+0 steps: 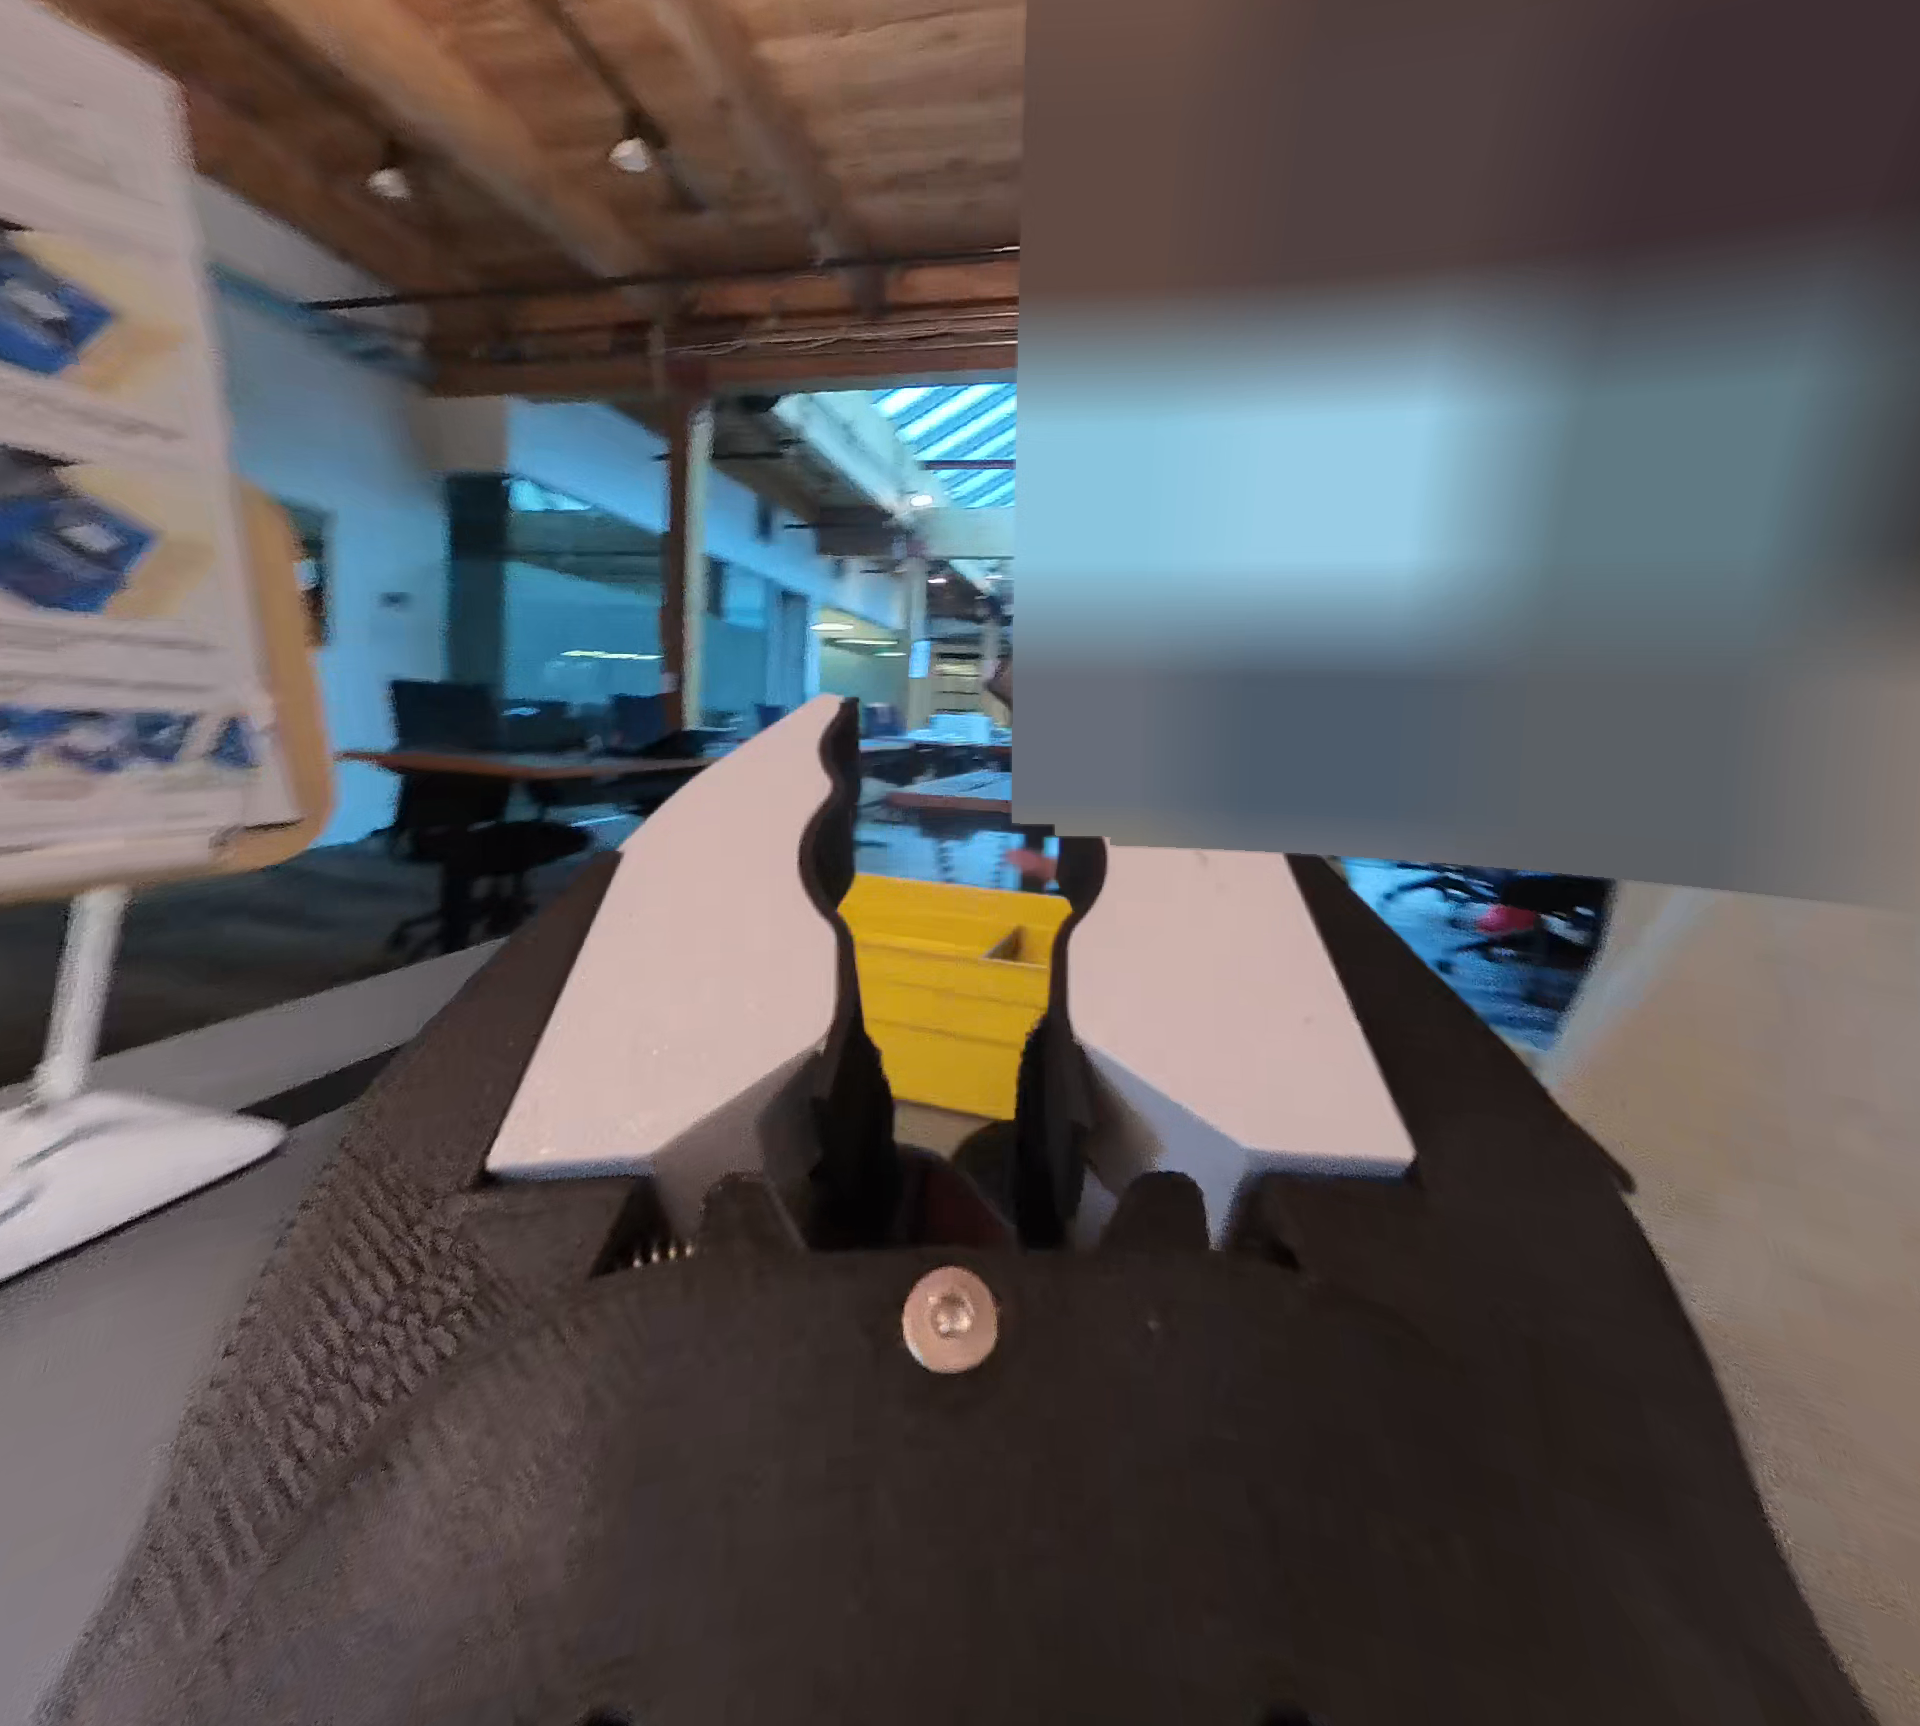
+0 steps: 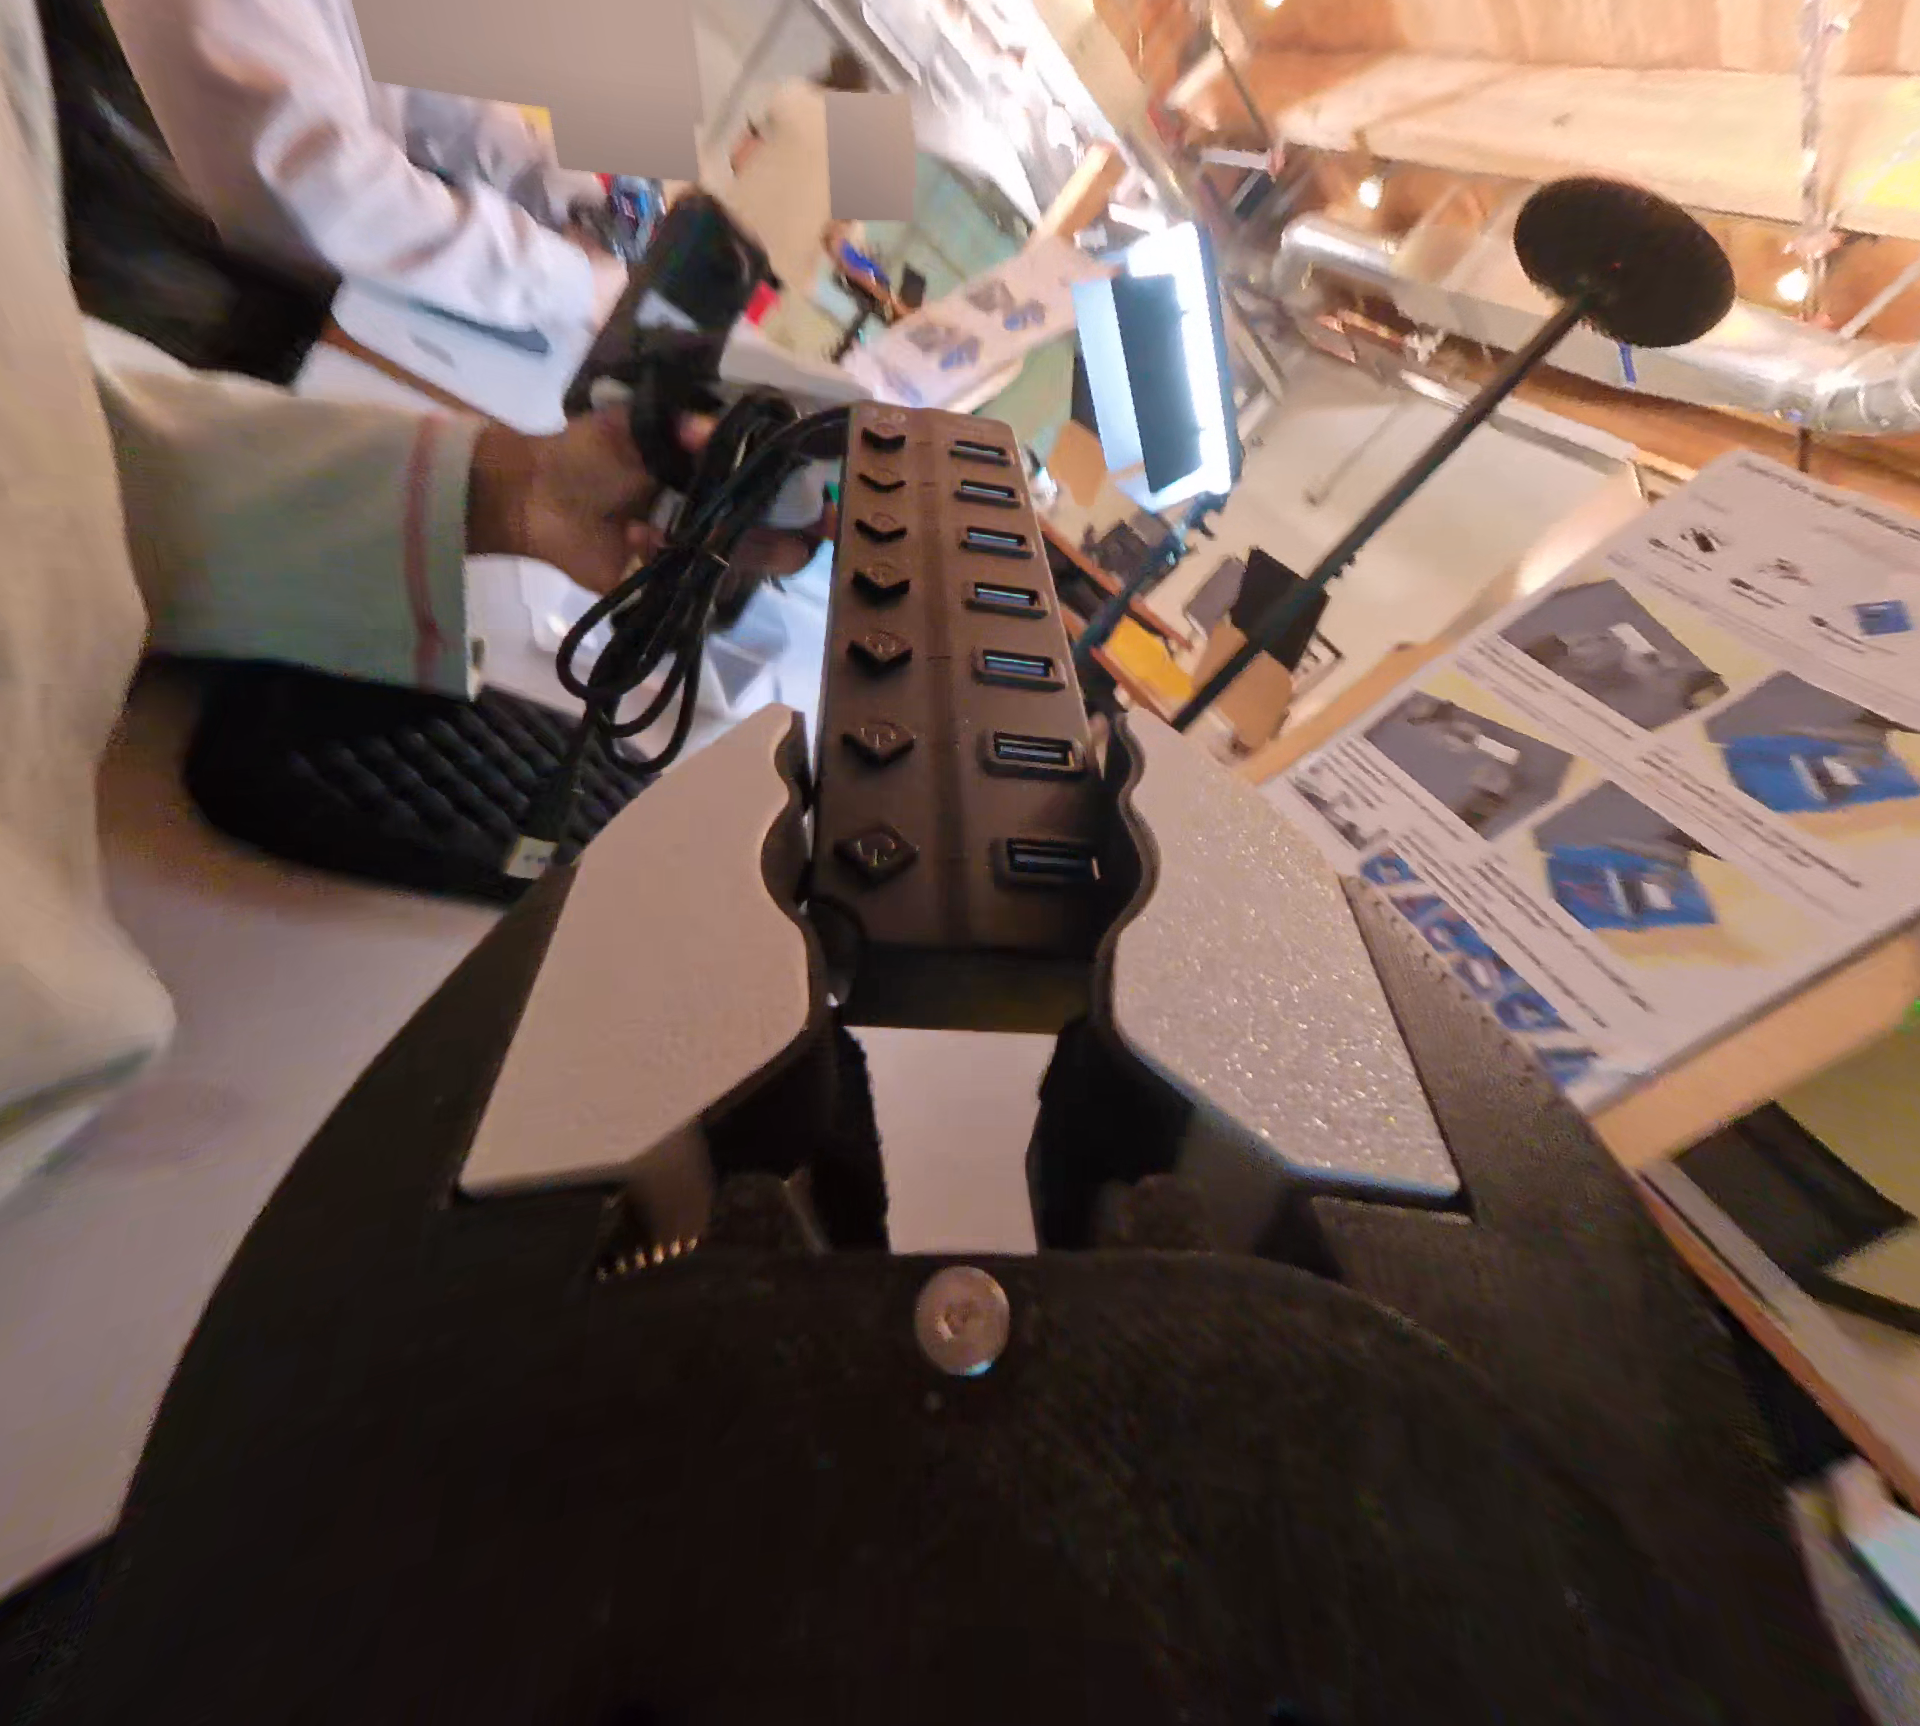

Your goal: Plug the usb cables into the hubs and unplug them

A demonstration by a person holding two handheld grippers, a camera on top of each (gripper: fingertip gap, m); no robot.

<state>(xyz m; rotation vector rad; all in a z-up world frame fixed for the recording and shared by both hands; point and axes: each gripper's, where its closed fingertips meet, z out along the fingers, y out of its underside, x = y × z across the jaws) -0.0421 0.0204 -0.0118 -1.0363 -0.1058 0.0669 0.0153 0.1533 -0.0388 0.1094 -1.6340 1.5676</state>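
Currently the right tool (image 2: 961, 829) is clamping the near end of the black hub (image 2: 940, 668), lifted off the table, its ports bare. The left tool (image 1: 956, 855) is gaping narrowly, empty. Next, a cable plug (image 2: 528, 855) needs fetching.

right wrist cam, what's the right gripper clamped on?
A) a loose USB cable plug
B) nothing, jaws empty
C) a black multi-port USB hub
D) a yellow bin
C: the right gripper has its jaws closed on the near end of the black USB hub, whose row of ports and buttons runs away from the camera; its black cable hangs loose to the left.
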